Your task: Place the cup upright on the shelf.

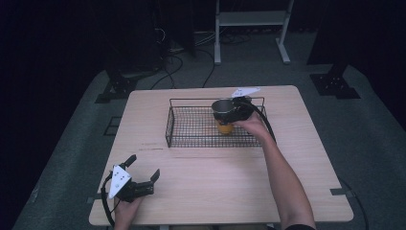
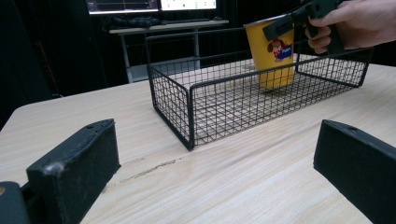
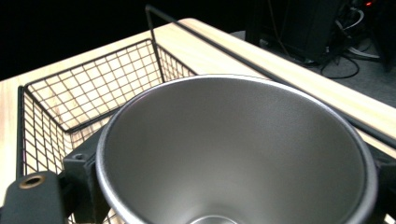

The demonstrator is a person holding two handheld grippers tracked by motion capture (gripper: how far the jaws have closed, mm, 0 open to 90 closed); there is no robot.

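A yellow cup (image 1: pixel 224 125) with a steel inside stands in the right part of a black wire basket (image 1: pixel 191 143) at the table's back middle. My right gripper (image 1: pixel 234 114) is shut on its rim from the right. In the left gripper view the cup (image 2: pixel 273 56) bears a cartoon dog and leans slightly, its base at the basket (image 2: pixel 187 112) floor, with the right gripper (image 2: pixel 299 21) at its top. The right gripper view looks down into the cup (image 3: pixel 233 149), with the right gripper (image 3: pixel 233 182) spanning its rim over the basket (image 3: pixel 70 93). My left gripper (image 1: pixel 143 166) (image 2: pixel 215 135) rests open near the front left.
A white paper slip (image 1: pixel 245 91) lies on the table behind the basket. The wooden table (image 1: pixel 206 191) is bare in front. Beyond its far edge stand a white frame (image 1: pixel 251 19), floor cables (image 1: pixel 167 62) and black stand bases (image 1: pixel 335 84).
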